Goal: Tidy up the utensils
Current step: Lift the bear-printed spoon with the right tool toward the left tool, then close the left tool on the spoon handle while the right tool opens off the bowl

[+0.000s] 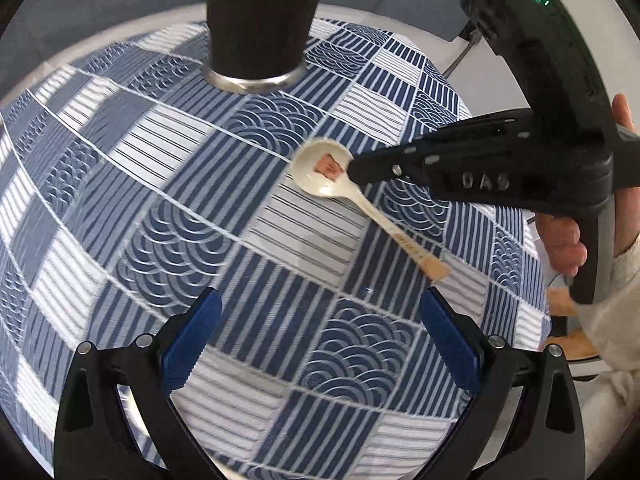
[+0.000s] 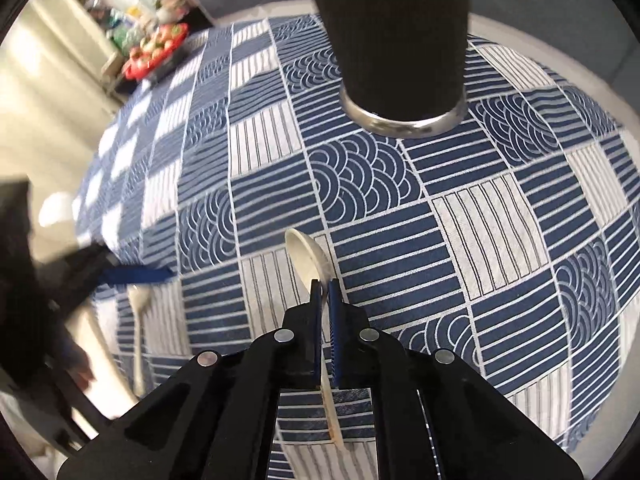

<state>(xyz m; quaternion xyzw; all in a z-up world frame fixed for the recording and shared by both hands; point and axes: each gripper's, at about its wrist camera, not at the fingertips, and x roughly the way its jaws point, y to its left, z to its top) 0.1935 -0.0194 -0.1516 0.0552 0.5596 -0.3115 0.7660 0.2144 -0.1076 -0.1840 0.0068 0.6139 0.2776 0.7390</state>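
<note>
One spoon (image 2: 310, 258) pinched in your right gripper (image 2: 325, 286); left gripper (image 1: 316, 328) wide open, empty. Pickup step; next, carry to holder (image 2: 400, 40) ahead, tip upright.

Woven cloth (image 2: 400, 220) in navy and white patchwork covers the worktop, matt with a fine raised texture. The spoon (image 1: 320, 168) looks like smooth cream plastic or ceramic, faintly glossy. The cup (image 2: 400, 40) has a ribbed matt black sleeve and a polished metal rim. Each claw is glossy black plastic with ridged blue pads (image 1: 192, 344).
</note>
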